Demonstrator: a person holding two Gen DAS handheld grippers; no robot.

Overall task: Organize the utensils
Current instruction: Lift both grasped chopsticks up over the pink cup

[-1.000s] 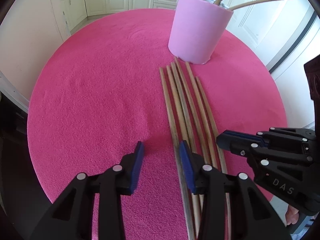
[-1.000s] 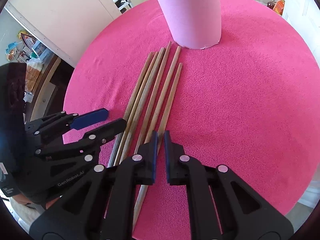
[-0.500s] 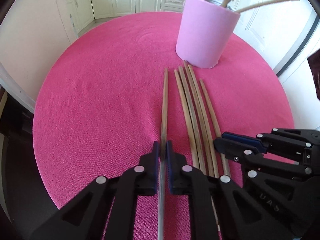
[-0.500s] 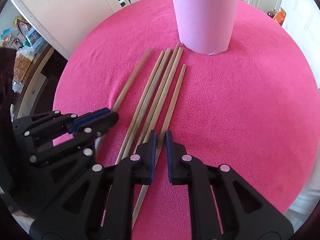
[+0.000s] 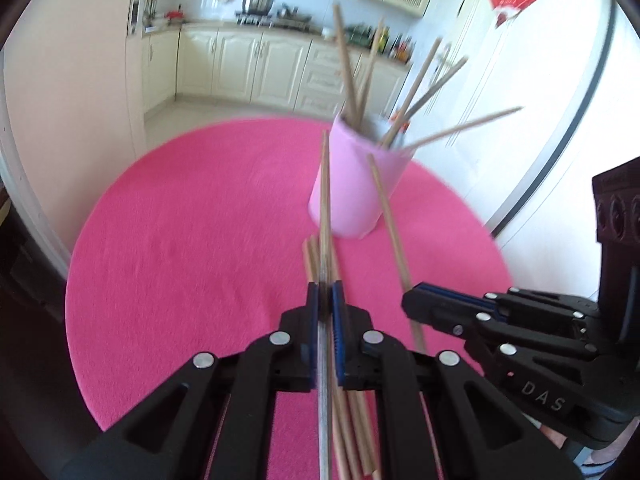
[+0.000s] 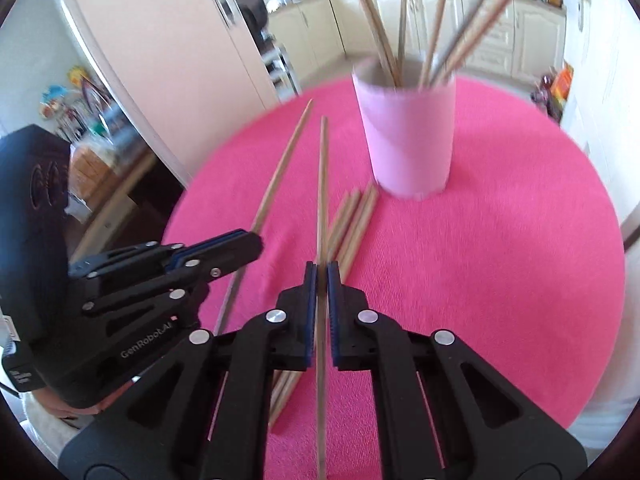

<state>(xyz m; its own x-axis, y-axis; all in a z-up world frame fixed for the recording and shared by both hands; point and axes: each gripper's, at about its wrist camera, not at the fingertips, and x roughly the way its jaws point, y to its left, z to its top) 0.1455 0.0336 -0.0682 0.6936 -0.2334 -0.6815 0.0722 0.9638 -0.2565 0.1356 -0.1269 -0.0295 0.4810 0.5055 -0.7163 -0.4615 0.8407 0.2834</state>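
A pink cup [image 5: 356, 184] [image 6: 408, 136] stands on the round pink table and holds several wooden chopsticks. My left gripper [image 5: 325, 300] is shut on one chopstick [image 5: 325, 200], lifted and pointing toward the cup. My right gripper [image 6: 321, 280] is shut on another chopstick [image 6: 322, 184], also lifted. Each gripper shows in the other's view, the right gripper [image 5: 412, 304] with its chopstick [image 5: 390, 224] and the left gripper [image 6: 252, 246] with its chopstick [image 6: 280, 176]. A few loose chopsticks [image 6: 354, 224] [image 5: 310, 258] lie on the cloth before the cup.
The pink tablecloth [image 5: 192, 248] [image 6: 500, 264] covers the round table. Kitchen cabinets [image 5: 240, 64] stand beyond the far edge. A white door [image 5: 520, 120] is at the right and a dark side shelf [image 6: 104, 176] at the left.
Both grippers have risen off the table, each lifting a chopstick and tilting up toward the cup. The right gripper, shut around a lying chopstick before, now carries it in the air.
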